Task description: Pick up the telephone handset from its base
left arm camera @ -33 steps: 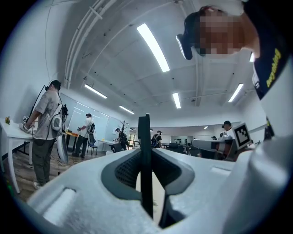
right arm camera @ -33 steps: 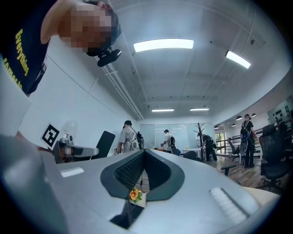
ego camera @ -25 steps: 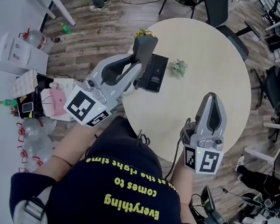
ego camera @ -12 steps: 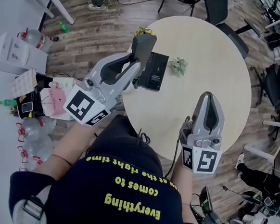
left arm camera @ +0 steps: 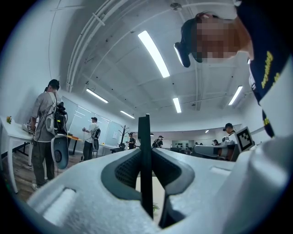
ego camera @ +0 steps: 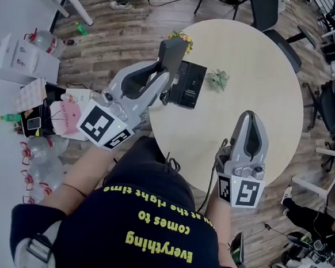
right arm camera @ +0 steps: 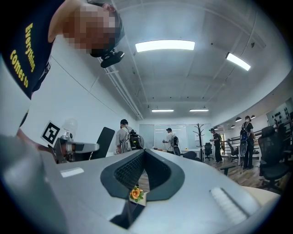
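My left gripper (ego camera: 167,77) is shut on the black telephone handset (ego camera: 172,54), which stands upright between the jaws, just above the left side of its black base (ego camera: 189,85). The base lies flat near the left edge of the round beige table (ego camera: 264,74). In the left gripper view the handset (left arm camera: 145,151) shows edge-on as a thin dark slab, clamped between the two pads. My right gripper (ego camera: 251,115) is shut on nothing over the table's near right part, well apart from the base. In its own view the right gripper (right arm camera: 143,153) has its jaws pressed together.
A small green plant (ego camera: 218,79) lies on the table right of the base, and an orange flower (ego camera: 180,37) sits at the table's far-left rim. Boxes, bags and bottles (ego camera: 38,120) crowd the floor at left. Dark chairs (ego camera: 267,20) stand beyond the table. People (left arm camera: 44,132) stand further off.
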{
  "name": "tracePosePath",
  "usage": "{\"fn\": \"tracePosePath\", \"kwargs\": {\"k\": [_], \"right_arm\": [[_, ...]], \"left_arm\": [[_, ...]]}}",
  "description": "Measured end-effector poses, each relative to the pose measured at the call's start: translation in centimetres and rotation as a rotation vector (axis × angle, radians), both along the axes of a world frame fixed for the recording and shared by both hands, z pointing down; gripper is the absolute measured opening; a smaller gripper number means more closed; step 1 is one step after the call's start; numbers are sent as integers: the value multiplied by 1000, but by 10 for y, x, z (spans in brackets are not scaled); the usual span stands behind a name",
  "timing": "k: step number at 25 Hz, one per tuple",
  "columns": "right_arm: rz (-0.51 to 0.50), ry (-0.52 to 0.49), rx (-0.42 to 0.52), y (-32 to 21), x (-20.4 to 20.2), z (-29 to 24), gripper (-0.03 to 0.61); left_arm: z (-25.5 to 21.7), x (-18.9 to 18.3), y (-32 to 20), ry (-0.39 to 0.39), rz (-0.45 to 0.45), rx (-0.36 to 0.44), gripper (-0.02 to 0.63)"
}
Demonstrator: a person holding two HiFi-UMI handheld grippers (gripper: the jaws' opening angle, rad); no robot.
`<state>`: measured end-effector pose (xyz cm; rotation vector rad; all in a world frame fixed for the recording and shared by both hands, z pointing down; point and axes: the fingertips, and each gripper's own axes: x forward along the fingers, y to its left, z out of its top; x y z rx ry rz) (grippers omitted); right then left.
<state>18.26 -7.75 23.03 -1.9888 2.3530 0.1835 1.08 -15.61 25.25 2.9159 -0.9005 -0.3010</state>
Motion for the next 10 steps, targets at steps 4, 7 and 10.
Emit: {"fn": "tracePosePath", "kwargs": {"k": [4, 7, 10], "right_arm": [[-6, -1, -3, -2, -1, 1, 11], [-9, -1, -2, -3, -3, 0, 11], [-10, 1, -4, -5, -4, -1, 11]], "left_arm": [[2, -1, 0, -4, -4, -5, 74], [2, -3, -2, -2, -6, -9, 74], [2, -5, -4, -1, -8, -10, 74]]}}
